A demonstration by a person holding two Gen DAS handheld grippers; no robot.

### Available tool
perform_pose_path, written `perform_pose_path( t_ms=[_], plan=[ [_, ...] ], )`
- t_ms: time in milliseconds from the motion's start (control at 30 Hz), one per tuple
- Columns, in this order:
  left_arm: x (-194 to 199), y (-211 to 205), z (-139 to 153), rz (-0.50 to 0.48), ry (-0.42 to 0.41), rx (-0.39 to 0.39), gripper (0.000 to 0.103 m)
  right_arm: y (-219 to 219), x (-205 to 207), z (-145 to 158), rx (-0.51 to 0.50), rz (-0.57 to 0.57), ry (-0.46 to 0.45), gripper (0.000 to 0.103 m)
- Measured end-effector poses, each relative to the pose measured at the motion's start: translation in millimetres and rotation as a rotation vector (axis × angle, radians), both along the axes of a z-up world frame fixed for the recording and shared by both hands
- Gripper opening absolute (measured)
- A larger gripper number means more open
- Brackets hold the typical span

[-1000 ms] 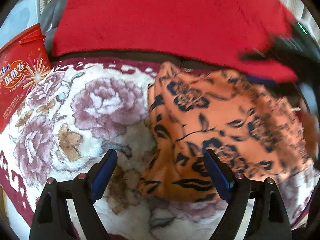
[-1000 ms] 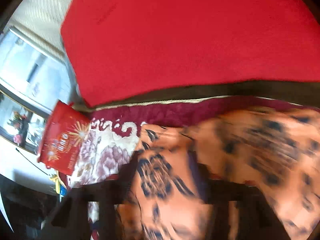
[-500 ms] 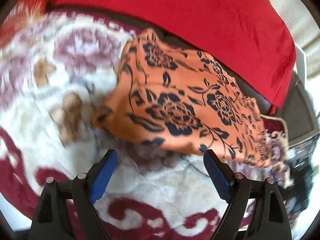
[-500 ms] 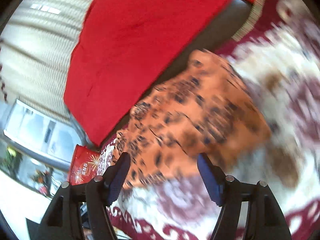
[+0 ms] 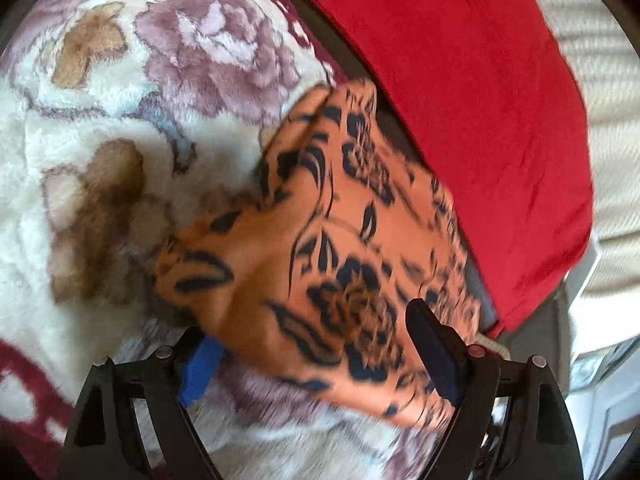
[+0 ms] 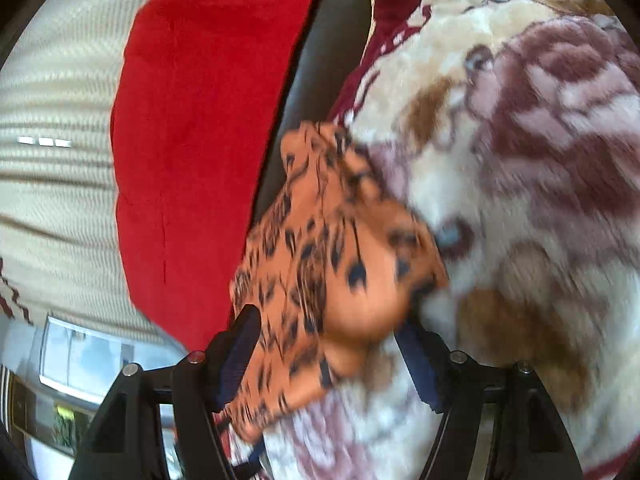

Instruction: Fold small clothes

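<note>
You see an orange cloth (image 5: 344, 240) with dark blue flowers and leaves. Your fluffy blanket (image 5: 120, 128) is cream with purple-pink roses, brown leaves and dark red swirls. The cushion (image 5: 472, 92) is plain red. Your gripper pads (image 5: 434, 354) are blue.

A plush blanket (image 5: 132, 92), cream with mauve roses, brown leaves and a maroon border, carried the things. An orange cloth (image 5: 332, 240) with a dark floral print lay directly on it, near the blanket's maroon border. Beyond that border, past a dark strip, lay a red cloth (image 5: 460, 80), close beside the orange cloth's far edge.
</note>
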State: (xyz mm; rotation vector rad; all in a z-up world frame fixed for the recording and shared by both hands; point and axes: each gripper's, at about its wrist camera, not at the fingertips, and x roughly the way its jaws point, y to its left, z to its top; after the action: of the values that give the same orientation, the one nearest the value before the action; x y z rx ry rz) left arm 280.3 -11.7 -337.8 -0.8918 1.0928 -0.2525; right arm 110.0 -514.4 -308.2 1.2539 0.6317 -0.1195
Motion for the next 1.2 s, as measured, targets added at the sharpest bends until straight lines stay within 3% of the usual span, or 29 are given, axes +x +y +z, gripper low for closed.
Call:
perform_pose_path(
  t_ms=[67, 133, 167, 200, 233, 267, 333, 400, 567, 667, 767, 867, 933, 1000, 1067, 1133, 1200],
  plan=[
    [0.9, -3.0, 0.5, 0.016, -0.024, 0.003, 0.086, -1.0, 12.7, 0.7, -0.032, -0.030, -0.026, 0.073],
    [0.7, -9.2, 3.5, 0.013, -0.054, 0.030, 0.073, 2.4, 25.9, 0.3, -0.062, -0.029, -0.030, 0.072],
    [1.7, -11.4, 5.6, 0.007, -0.068, 0.051, 0.058, 5.2, 32.4, 0.8, -0.091, -0.022, -0.025, 0.069],
    [5.6, -12.1, 6.5, 0.001, -0.075, 0.064, 0.040, 7.0, 36.3, 1.3, -0.116, -0.018, -0.020, 0.056],
    [7.6, -12.8, 5.8, -0.001, -0.073, 0.069, 0.032, 9.3, 42.9, 0.1, -0.146, -0.011, 0.000, 0.035],
    [9.6, -12.9, 5.4, -0.003, -0.070, 0.071, 0.029, 11.7, 45.8, -2.2, -0.152, -0.007, 0.012, 0.028],
    [11.9, -12.0, 8.3, -0.007, -0.086, 0.066, 0.021, 15.3, 49.0, -3.0, -0.166, -0.014, 0.020, 0.022],
    [9.6, -3.0, 20.8, -0.025, -0.152, 0.088, 0.018, 23.3, 50.9, 9.7, -0.252, 0.004, 0.015, 0.020],
    [-8.7, -6.6, 69.0, -0.093, -0.313, 0.146, 0.016, 54.4, 44.0, 55.5, -0.467, 0.021, -0.056, 0.016],
    [-30.2, -0.6, 85.3, -0.140, -0.356, 0.156, 0.016, 62.9, 20.7, 74.9, -0.523, 0.024, -0.090, 0.016],
    [-51.8, 5.7, 87.4, -0.189, -0.358, 0.191, 0.017, 69.0, -7.6, 89.7, -0.550, 0.044, -0.105, 0.016],
    [-59.4, 2.7, 68.2, -0.236, -0.267, 0.273, 0.021, 73.7, -41.3, 89.4, -0.567, 0.059, -0.089, 0.016],
    [-53.8, 6.1, 46.8, -0.257, -0.157, 0.306, 0.026, 67.9, -51.8, 78.5, -0.532, 0.087, -0.036, 0.016],
    [-46.0, 18.3, 30.8, -0.244, -0.059, 0.249, 0.036, 56.1, -50.8, 48.6, -0.409, 0.108, 0.086, 0.019],
    [-39.6, 33.4, 29.6, -0.215, 0.001, 0.172, 0.038, 42.7, -50.4, 30.4, -0.281, 0.088, 0.145, 0.019],
    [-36.4, 49.4, 40.3, -0.177, -0.010, 0.153, 0.039, 26.1, -54.0, 27.4, -0.198, 0.057, 0.143, 0.021],
    [-38.8, 64.7, 57.5, -0.134, -0.059, 0.184, 0.047, 16.9, -62.1, 35.9, -0.212, 0.020, 0.126, 0.024]
  ],
)
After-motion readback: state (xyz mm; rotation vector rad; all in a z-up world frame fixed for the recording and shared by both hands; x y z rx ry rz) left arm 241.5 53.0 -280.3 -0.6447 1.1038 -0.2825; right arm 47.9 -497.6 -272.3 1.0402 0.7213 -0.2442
